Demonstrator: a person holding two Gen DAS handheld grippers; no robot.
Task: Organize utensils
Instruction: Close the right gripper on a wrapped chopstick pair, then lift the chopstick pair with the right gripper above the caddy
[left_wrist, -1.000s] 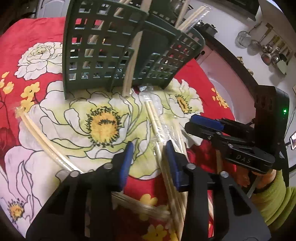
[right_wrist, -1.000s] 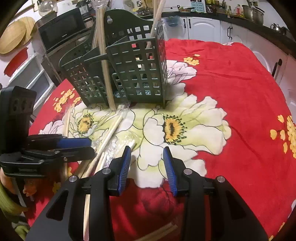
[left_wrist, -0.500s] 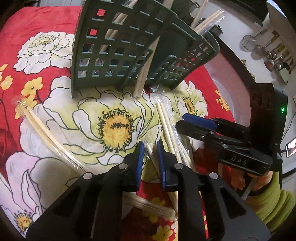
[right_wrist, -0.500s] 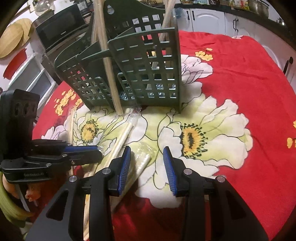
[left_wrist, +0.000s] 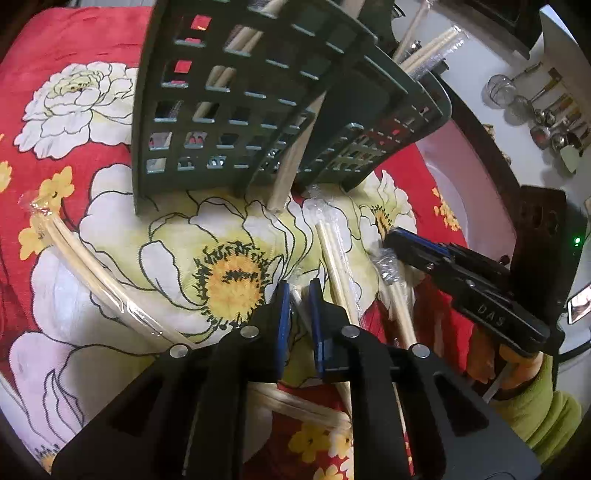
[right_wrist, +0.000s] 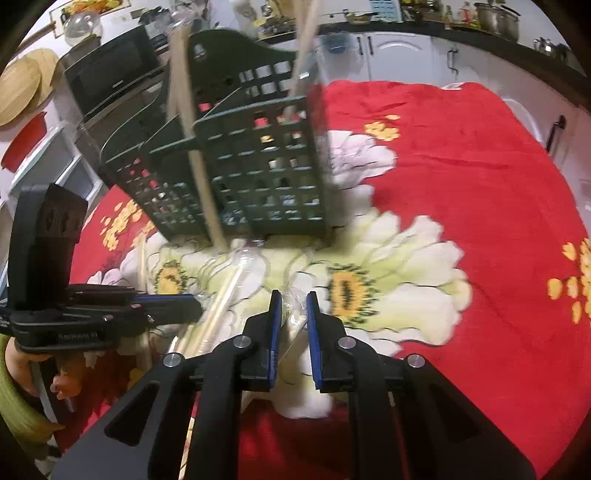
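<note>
A dark green slotted caddy (left_wrist: 229, 110) (right_wrist: 258, 177) stands on the floral cloth with several chopsticks upright in it. Wrapped chopstick pairs lie loose in front of it. My left gripper (left_wrist: 297, 295) is closing, and its blue pads pinch one wrapped pair (left_wrist: 300, 310) low over the cloth. My right gripper (right_wrist: 293, 306) is also closing, its pads pressing on another wrapped pair (right_wrist: 295, 323). In the left wrist view the right gripper (left_wrist: 389, 242) shows at the right with crumpled wrapper (left_wrist: 384, 262) at its tip. The left gripper (right_wrist: 195, 304) lies to the right gripper's left.
More wrapped pairs lie on the red floral tablecloth (right_wrist: 461, 166) at the left (left_wrist: 92, 273), centre (left_wrist: 332, 254) and near edge (left_wrist: 306, 406). One chopstick (left_wrist: 291, 166) leans on the caddy's front. A person's green sleeve (left_wrist: 539, 417) is at the right. A microwave (right_wrist: 110, 74) stands beyond the table.
Both grippers' jaws have narrowed from wide apart onto wrapped chopstick pairs. The left gripper has shifted forward and right over the cloth, and the caddy now looks nearer in both views.
</note>
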